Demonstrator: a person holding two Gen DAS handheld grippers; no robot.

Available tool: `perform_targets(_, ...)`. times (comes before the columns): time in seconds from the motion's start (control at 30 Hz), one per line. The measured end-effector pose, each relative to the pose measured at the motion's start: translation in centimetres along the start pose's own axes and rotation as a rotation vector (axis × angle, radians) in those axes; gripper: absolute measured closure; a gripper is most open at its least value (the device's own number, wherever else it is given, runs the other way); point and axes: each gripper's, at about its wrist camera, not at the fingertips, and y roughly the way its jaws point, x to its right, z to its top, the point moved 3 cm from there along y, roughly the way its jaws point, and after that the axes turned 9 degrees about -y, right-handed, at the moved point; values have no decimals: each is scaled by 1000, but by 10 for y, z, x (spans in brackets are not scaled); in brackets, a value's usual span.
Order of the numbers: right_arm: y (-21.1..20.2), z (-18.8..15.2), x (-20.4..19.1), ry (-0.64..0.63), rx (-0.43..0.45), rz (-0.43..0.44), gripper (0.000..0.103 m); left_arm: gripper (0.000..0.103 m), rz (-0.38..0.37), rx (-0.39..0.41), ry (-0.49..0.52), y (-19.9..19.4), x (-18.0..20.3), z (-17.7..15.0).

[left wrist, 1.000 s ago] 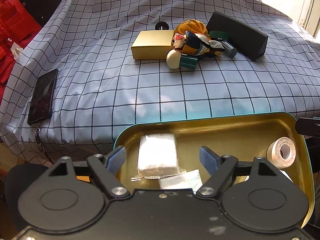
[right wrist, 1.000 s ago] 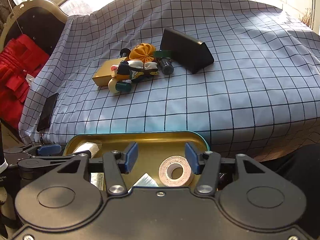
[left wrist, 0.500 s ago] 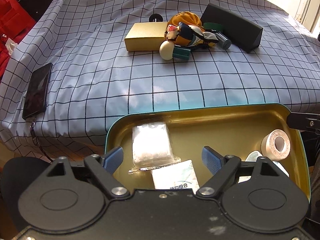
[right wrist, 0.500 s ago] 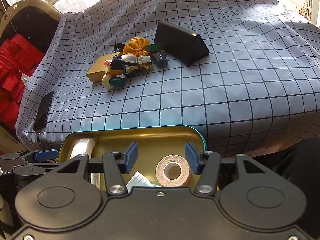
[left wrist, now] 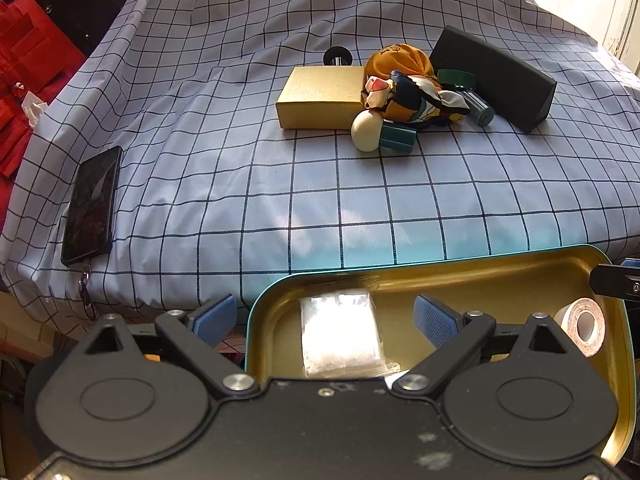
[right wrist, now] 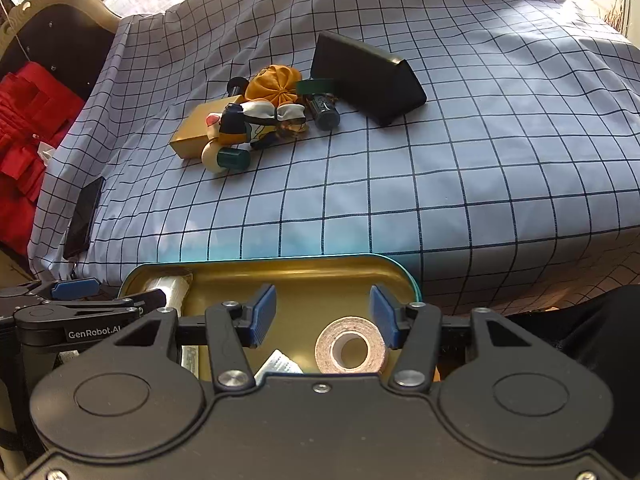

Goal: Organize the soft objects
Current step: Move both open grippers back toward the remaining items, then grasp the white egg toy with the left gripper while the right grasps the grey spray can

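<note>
A gold tin tray with a teal rim (left wrist: 472, 276) sits at the bed's near edge. In it lie a clear bag of white padding (left wrist: 340, 334), a beige tape roll (left wrist: 582, 326) and a white packet (right wrist: 280, 362). My left gripper (left wrist: 325, 318) hangs over the tin's left end, its jaws opening. The bag lies between the pads, free of them. My right gripper (right wrist: 323, 315) stands half open above the tape roll (right wrist: 350, 346) and touches nothing. Farther up the bed an orange pouch (left wrist: 400, 60) and a patterned scarf (left wrist: 416, 98) lie in a heap.
Beside the heap are a gold box (left wrist: 320, 98), a cream puff on a teal handle (left wrist: 368, 132), a dark bottle (left wrist: 478, 106) and a black wedge-shaped case (left wrist: 494, 80). A phone (left wrist: 92, 206) lies at the checked sheet's left edge. Red fabric (left wrist: 20, 80) hangs further left.
My left gripper's jaws have spread wider and it has shifted left; its left pad now stands outside the tin's rim. The bag stays in the tin. The right gripper is unchanged.
</note>
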Motion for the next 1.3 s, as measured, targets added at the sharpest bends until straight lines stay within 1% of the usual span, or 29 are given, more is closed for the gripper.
perform_targets(0.27, 13, 20, 0, -4, -3, -4, 50, 7, 15, 48, -18, 12, -7, 38)
perform_targets(0.5, 27, 46, 8, -3, 14, -23, 50, 7, 16, 95, -22, 29, -5, 77)
perform_targets(0.67, 37, 67, 15, -2, 36, -42, 50, 7, 9, 110, -10, 47, 0, 93)
perform_targets(0.87, 56, 90, 19, -22, 57, -66, 50, 7, -27, 124, 30, 72, 5, 99)
perform_targets(0.93, 63, 97, 18, -46, 72, -68, 50, 7, -49, 126, 25, 79, 3, 98)
perform_targets(1.07, 80, 112, 17, -88, 95, -77, 50, 7, -77, 101, 0, 94, -3, 97)
perform_targets(1.2, 100, 125, 13, -148, 112, -71, 50, 7, -63, 86, -31, 105, -8, 98)
perform_targets(1.3, 114, 131, 9, -196, 123, -91, 51, 7, -61, 71, -44, 110, -9, 99)
